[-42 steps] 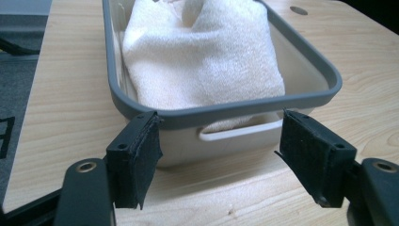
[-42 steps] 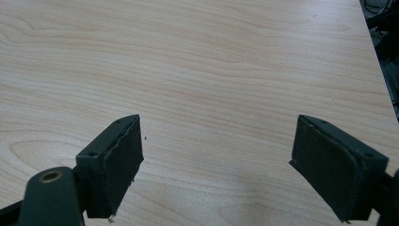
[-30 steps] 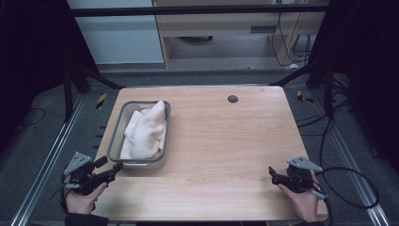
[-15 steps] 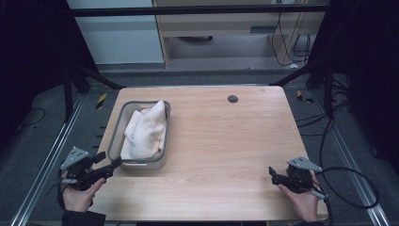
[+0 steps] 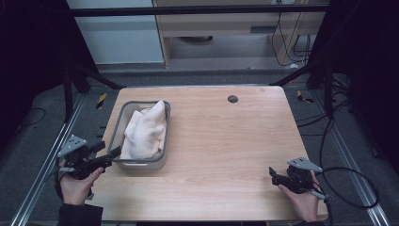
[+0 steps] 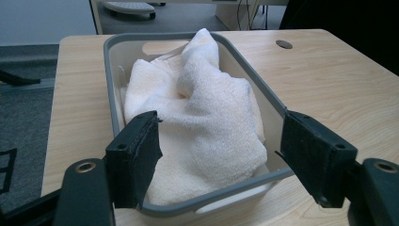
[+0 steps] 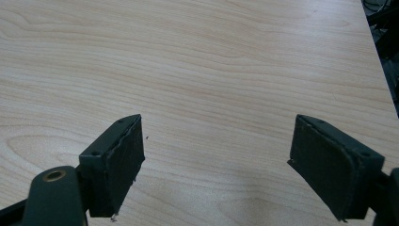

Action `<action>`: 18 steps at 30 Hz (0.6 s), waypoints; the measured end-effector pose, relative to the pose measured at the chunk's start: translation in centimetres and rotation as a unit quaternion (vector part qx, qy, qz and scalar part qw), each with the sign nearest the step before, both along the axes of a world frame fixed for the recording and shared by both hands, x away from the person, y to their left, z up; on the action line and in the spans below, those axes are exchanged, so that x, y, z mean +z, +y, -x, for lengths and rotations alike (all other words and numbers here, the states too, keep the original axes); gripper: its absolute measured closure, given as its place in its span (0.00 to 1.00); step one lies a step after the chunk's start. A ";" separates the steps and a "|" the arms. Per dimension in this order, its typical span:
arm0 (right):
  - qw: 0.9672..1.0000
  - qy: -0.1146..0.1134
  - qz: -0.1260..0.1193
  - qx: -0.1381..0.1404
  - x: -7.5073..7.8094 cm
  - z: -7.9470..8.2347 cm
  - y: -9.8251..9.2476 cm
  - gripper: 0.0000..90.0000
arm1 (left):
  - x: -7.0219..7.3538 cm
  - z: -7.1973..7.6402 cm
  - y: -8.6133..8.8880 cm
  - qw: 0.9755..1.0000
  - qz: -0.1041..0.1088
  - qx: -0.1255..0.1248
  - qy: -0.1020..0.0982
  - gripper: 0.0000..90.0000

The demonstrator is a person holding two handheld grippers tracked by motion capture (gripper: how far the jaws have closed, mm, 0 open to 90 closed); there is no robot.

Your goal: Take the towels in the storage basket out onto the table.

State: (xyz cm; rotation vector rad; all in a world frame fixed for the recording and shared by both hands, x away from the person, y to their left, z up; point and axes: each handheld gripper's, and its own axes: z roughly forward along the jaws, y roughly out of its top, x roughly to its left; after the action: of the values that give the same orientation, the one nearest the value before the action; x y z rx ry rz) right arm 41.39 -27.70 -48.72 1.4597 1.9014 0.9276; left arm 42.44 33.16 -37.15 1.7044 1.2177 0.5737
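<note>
Pale wood makes up the surface (image 5: 226,141), with a grey bin (image 5: 123,117) near its left edge and a rumpled white towel (image 5: 146,132) heaped inside it. At the bin's near corner the left tongs (image 5: 109,155) hover, spread wide and empty. Well apart, the right tongs (image 5: 273,175) sit low at the near right corner, also spread over bare wood.

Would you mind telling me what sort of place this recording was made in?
Probably a lab or workshop test bench: a light wooden table inside a dark metal frame, loose black cables on grey carpet.
</note>
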 end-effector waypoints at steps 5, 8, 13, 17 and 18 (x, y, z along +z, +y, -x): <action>1.000 0.000 -0.001 0.000 0.0 0.0 0.0 0.19 | 1.0 -0.7 -0.4 1.000 -0.008 -0.004 0.005 0.31; 1.000 0.000 -0.001 0.000 0.0 0.0 0.0 0.19 | 1.9 -1.3 -1.0 1.000 -0.019 -0.008 0.007 0.31; 1.000 0.001 -0.001 0.002 0.0 0.0 0.0 0.19 | 2.6 -2.0 -1.6 0.999 -0.032 -0.012 0.011 0.30; 1.000 0.001 -0.001 0.003 0.0 -0.1 0.0 0.19 | 3.1 -2.8 -2.3 0.999 -0.044 -0.018 0.020 0.29; 1.000 0.002 -0.003 0.003 0.0 -0.1 0.0 0.19 | 3.1 -2.8 -2.3 0.999 -0.044 -0.018 0.020 0.29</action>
State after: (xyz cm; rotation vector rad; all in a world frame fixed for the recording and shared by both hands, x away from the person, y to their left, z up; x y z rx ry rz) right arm 41.47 -27.72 -48.76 1.4616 1.9082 0.9330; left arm 45.20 30.86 -34.06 1.8151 1.2036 0.5814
